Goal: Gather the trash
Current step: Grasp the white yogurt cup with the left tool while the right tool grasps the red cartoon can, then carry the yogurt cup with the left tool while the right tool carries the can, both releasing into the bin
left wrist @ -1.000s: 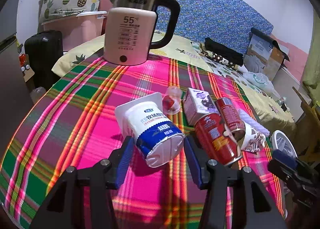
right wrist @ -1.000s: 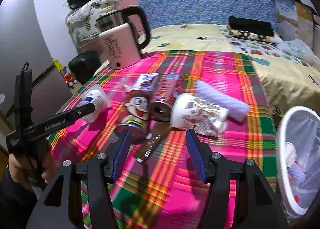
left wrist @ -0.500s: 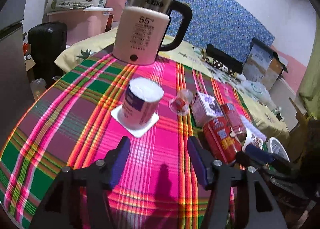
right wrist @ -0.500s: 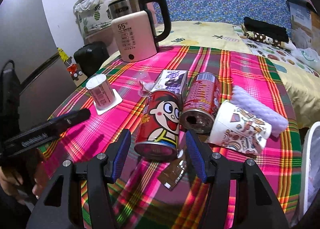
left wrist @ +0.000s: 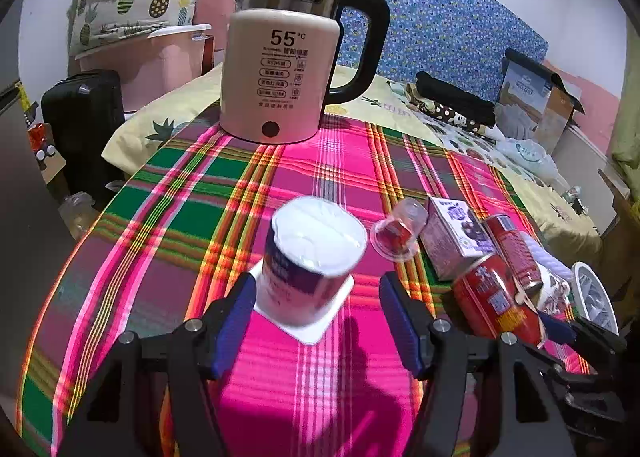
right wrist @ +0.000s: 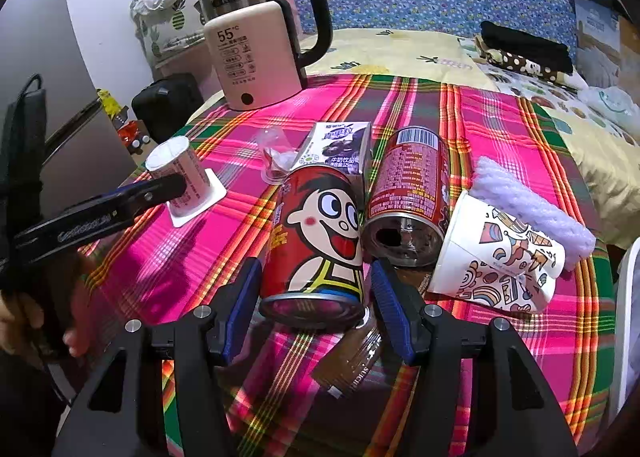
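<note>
In the right wrist view the right gripper [right wrist: 316, 297] is spread around the near, base end of the cartoon can [right wrist: 314, 241], which lies on its side on the counter [right wrist: 160, 257]; its long axis runs from 6 toward 12 o'clock, roughly in line with the gripper, and a sliver of gap is seen on each side, so no pinch is judged yet. The left gripper [left wrist: 318, 317] has just been opening and is spread, with the inverted yogurt cup [left wrist: 312, 261] standing between its fingers, the left pad very near the cup wall; contact cannot be told through the blur. For the can the right hand is clearly nearer. At 1 o'clock from the cartoon can a second red can [right wrist: 408, 201] lies parallel, with the patterned paper cup [right wrist: 496, 257] at 3 o'clock. The white bin [right wrist: 628, 321] is cut off at the frame edge, and the brown wrapper [right wrist: 352, 361] is partly hidden under the can and gripper.
</note>
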`<state>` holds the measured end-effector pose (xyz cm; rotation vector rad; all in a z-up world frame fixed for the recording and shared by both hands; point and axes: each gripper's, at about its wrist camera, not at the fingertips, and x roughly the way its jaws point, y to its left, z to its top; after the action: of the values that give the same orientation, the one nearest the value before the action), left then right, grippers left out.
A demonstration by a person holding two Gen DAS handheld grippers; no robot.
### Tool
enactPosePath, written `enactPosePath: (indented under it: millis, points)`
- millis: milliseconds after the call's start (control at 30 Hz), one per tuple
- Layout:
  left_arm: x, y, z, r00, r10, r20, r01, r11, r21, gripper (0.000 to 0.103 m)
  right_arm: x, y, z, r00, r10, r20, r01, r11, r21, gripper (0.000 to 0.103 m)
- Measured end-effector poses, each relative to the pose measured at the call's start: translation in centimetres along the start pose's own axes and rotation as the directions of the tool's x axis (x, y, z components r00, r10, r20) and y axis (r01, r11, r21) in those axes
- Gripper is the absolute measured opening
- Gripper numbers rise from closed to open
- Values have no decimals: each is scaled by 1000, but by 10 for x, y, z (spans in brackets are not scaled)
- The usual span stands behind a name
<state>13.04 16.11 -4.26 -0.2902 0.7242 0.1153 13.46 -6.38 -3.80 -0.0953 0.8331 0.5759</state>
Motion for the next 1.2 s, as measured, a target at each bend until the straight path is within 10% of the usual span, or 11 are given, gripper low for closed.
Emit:
enactPosePath:
  millis: [1200]
  points:
    - [-64,-78,-30,991,-134,2,134,989,63,54,-71,-29,-27,993,-15,114,8,998,63,54]
